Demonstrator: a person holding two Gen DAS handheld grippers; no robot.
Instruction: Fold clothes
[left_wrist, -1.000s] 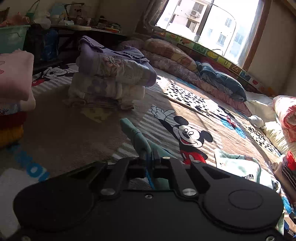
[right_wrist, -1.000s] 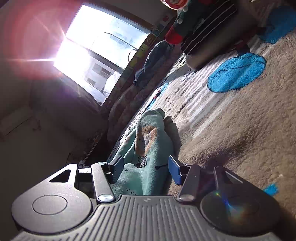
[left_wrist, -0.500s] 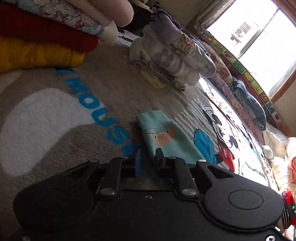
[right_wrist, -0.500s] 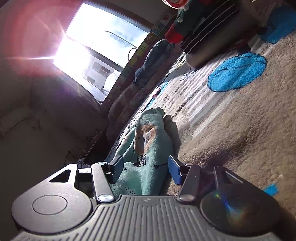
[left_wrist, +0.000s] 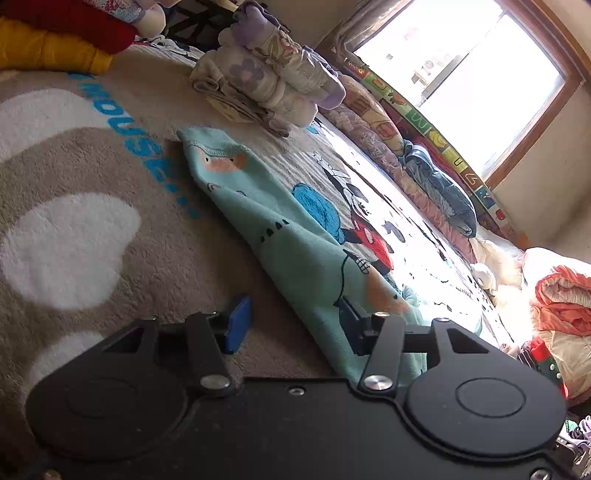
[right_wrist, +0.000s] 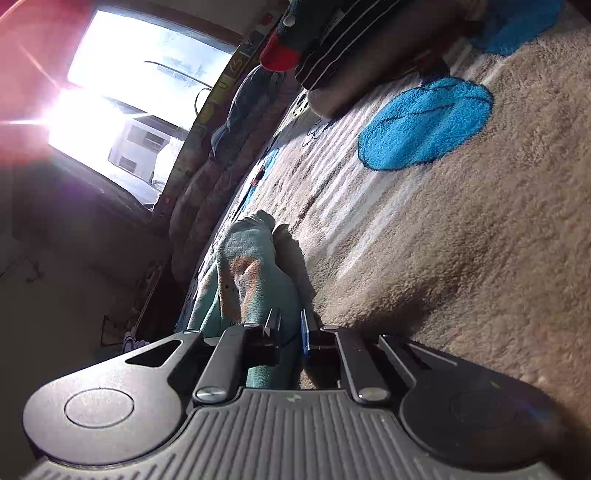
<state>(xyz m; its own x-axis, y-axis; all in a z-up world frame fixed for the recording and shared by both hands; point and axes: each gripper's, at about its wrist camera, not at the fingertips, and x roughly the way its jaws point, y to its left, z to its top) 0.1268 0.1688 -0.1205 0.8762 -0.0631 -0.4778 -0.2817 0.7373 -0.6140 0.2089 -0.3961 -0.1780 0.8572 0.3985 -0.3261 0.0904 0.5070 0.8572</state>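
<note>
A teal garment (left_wrist: 280, 236) with orange animal prints lies stretched flat on the Mickey Mouse rug (left_wrist: 92, 221), its hem pointing away. My left gripper (left_wrist: 293, 325) hovers just over its near end, jaws wide apart, nothing between them; the right finger rests against the cloth. In the right wrist view the same teal garment (right_wrist: 255, 273) runs forward from my right gripper (right_wrist: 290, 334), which is shut on its near edge, the blue pads pinching the fabric low over the rug (right_wrist: 461, 240).
A stack of folded pale and lilac clothes (left_wrist: 273, 81) sits beyond the garment. Red and yellow folded items (left_wrist: 55, 40) lie at the far left. Quilts and pillows (left_wrist: 424, 173) line the window wall. Unfolded orange and striped clothes (left_wrist: 561, 302) are piled at the right.
My left gripper let go of the teal garment and opened wide, with the cloth now laid out flat. My right gripper closed from open onto the garment's edge.
</note>
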